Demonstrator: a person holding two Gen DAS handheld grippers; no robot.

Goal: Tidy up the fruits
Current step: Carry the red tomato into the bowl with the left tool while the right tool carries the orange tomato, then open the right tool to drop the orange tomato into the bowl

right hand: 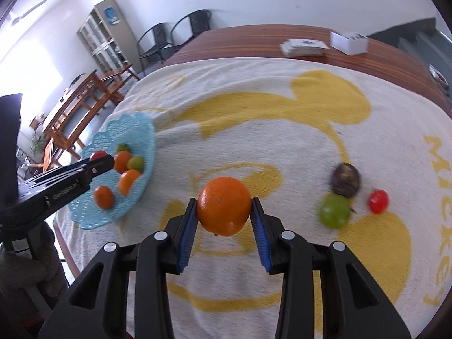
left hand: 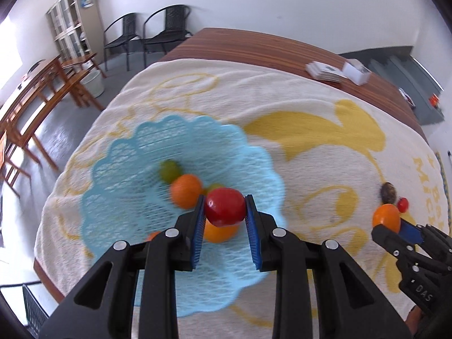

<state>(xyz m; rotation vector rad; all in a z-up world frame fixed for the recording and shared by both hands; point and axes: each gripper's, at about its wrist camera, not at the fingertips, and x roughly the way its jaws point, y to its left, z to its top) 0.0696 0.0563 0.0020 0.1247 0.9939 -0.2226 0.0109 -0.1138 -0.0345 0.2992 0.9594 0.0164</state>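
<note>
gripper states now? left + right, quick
Left gripper: shut on the red fruit, above the blue basket.
Right gripper: shut on the orange, over the towel.

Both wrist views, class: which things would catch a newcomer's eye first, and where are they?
The round red fruit clamped in the left gripper above the pale blue lattice plastic basket, which already holds oranges and green fruit. Next, the large round orange gripped in the right gripper over the cream towel with yellow cartoon print. Three loose fruits lie on the towel to its right.
</note>
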